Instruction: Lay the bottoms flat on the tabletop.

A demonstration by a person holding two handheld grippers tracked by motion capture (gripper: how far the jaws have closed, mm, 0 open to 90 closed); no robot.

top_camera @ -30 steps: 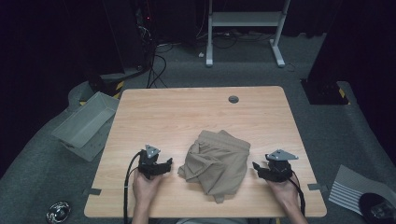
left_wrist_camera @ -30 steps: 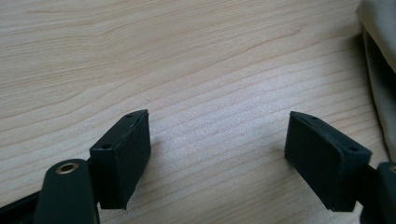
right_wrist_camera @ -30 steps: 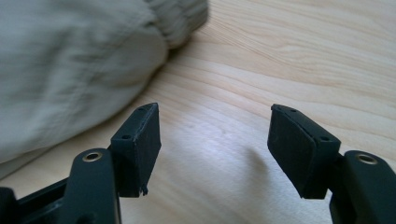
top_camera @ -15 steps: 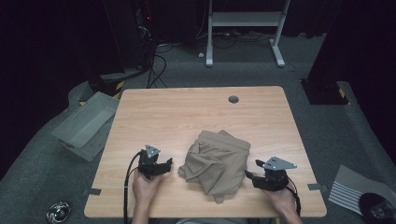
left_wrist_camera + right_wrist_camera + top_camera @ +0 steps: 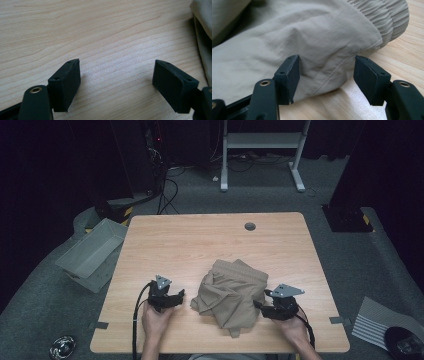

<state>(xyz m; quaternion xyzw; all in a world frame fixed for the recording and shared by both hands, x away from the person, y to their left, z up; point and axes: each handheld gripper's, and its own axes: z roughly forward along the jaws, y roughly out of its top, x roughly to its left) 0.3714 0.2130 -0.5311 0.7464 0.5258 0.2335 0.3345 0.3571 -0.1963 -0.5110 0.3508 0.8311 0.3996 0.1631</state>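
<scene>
- A person's two hands entered from the near edge of the light wooden counter, each holding a set of tongs.
- The left tongs rested on the counter just left of a crumpled khaki garment, its jaws spread wide with only bare wood between them; in the left gripper view the left tongs faced open grain, the cloth's edge off to one side.
- The right tongs sat at the garment's near right edge, jaws wide and just closing a little; in the right gripper view the right tongs straddled a stitched fold of the cloth, the pads not yet pressing on it.
- The garment lay bunched at the near middle of the counter, between the two hands, its elastic hem turned toward the wood.
- Farther back, a round cable hole marked the counter's far side.
- Beyond, on grey carpet, a grey bin stood to the left and a white frame at the rear.
</scene>
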